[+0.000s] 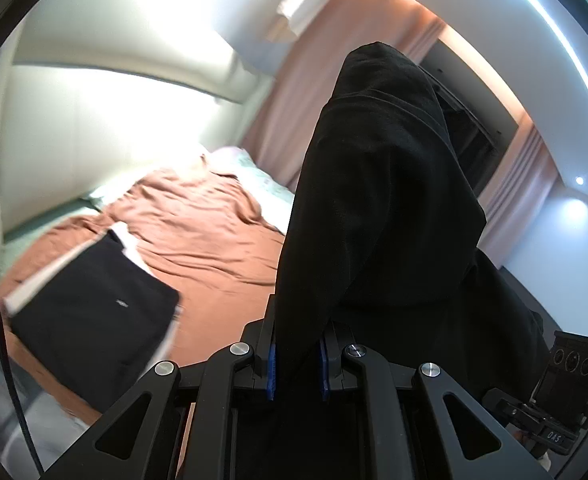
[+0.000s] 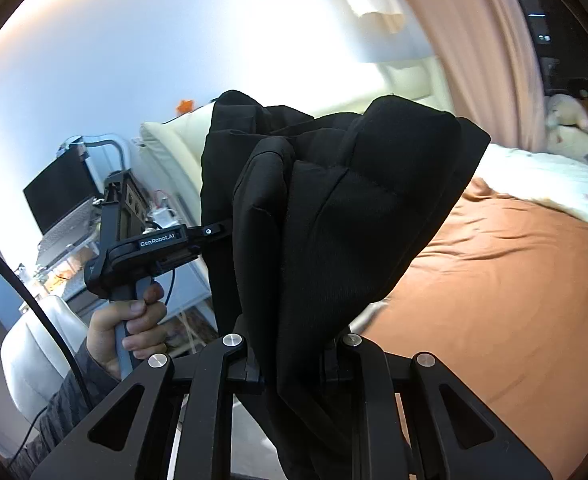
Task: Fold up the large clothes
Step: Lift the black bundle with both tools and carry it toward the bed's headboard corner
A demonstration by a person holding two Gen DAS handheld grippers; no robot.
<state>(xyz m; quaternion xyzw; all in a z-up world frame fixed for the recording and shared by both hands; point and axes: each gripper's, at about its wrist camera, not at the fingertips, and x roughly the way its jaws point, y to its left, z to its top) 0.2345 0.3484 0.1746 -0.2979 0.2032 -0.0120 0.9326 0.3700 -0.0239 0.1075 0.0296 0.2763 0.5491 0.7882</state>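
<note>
- Left gripper [image 1: 298, 354] has its jaws nearly together, the blue pads pinching a thick fold of the black garment [image 1: 378, 208], which rises up and forward from between the fingers and hides most of what lies ahead of them.
- Right gripper [image 2: 294, 354] is likewise closed down on the same black garment [image 2: 334, 216]; the cloth bunches up in front of its fingers in heavy folds and also hangs down between them.
- Seen from the right wrist, the left gripper sits off to the left of the right one, its fingers reaching into the edge of the cloth, with the person's left hand [image 2: 128, 330] wrapped around its grip.
- Ahead and below both tools lies a bed covered with a rust-orange sheet [image 1: 202, 240]; the garment is held above it, clear of the surface.
- Left of the left gripper, on that sheet, sits a stack of folded clothes [image 1: 94, 308] with a black piece on top and pale edges showing beneath.
- Beyond the garment hang pinkish curtains [image 1: 314, 80].
- Behind the left gripper, in the right wrist view, an open laptop [image 2: 60, 190] stands on a small table.
</note>
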